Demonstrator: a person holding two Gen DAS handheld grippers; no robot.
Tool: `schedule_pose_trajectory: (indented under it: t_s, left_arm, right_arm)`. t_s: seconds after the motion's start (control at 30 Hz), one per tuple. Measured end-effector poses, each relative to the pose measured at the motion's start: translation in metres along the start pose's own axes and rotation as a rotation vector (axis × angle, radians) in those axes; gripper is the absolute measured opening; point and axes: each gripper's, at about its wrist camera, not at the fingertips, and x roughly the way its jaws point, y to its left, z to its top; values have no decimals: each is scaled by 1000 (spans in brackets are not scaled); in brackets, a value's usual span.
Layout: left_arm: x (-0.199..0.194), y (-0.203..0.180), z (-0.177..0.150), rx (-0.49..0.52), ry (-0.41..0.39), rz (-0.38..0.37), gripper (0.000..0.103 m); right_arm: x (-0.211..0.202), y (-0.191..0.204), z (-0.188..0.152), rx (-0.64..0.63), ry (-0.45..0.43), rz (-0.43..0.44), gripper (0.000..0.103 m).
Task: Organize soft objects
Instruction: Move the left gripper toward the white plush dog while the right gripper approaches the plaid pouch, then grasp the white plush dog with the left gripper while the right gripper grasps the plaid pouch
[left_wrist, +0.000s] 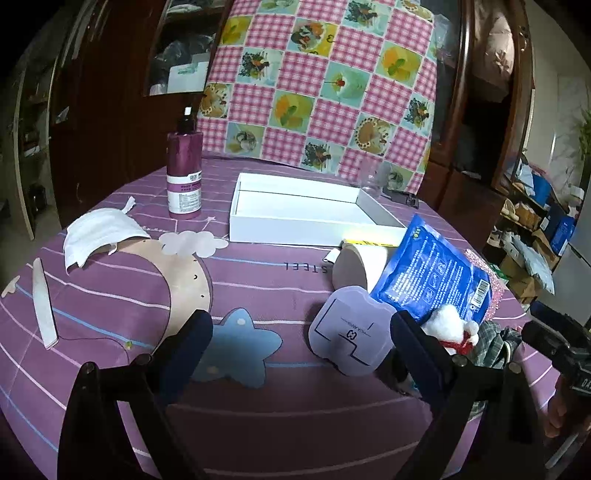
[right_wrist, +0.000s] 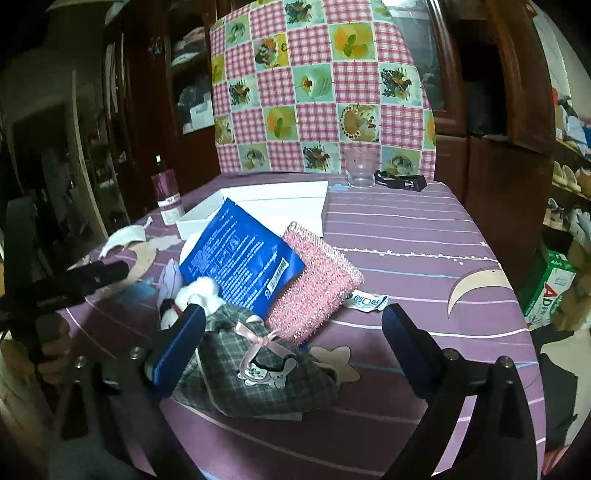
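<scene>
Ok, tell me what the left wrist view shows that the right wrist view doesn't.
Left only: the lilac pad, whole, and the white strip by the table's edge. Right only: the pink sponge in full, the grey checked cloth with its bow, and the glass seen clearly. Both: the white tray, blue packet, purple bottle and face mask.

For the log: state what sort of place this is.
Probably a lived-in home room: a table under a purple bedsheet-style cloth, dark wooden cabinets behind, and shoes on shelves at the side.
</scene>
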Motion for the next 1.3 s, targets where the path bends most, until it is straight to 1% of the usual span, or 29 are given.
schedule_pose_trajectory:
  t_s: [0.07,0.2,0.23,0.3,0.33,0.4,0.5,0.7,0.9,0.97,1.1,1.17,1.2,1.23,1.3]
  left_arm:
    - [1,3,1,-14,7,11,98]
    - [-1,2,0,-12,-1,4,98]
    - [-1,0,0,-4,-1,-6,98]
    - [-1,-4,-1,15,0,-12,98]
    - [-2,-8,-1,30,-1,-8,98]
    - [-1,-11,-1,49,1,-12,98]
    - [-1,-15,-2,68,9,-21,98]
    - [-3,-19,-3,89,2,-63,96]
    - [-5,-23,-3,104,-5,-81,96]
    - [-7,-24,-4,112,-10,-89,96]
    - [-8,-29,-4,133,-15,-98,96]
    - [-7,-30,-4,140,-13,-96,96]
    - [-7,-31,-5,141,-13,-99,96]
    - [-7,-31,-5,143,-12,-101,96]
    - [-8,-33,-5,151,-15,-106,95]
  right_arm:
    - [-1,0,-1,11,2,22,96]
    - [1,-2,-2,54,12,127,96]
    - [0,0,-3,53,14,135,96]
    - [2,4,-4,31,24,122,95]
    - [3,7,-5,24,33,116,90]
    - [8,8,-6,26,64,134,81]
    - [12,8,-8,32,93,139,77]
    - [9,8,-8,36,80,162,77]
    - [10,10,-7,34,87,139,77]
    - [9,12,-6,29,77,149,77]
    - [17,27,-7,-26,115,145,77]
    - [24,32,-8,-47,151,128,69]
    - [26,32,-9,-48,165,128,60]
    - [29,32,-9,-45,180,128,55]
    - [35,29,-10,-32,212,124,49]
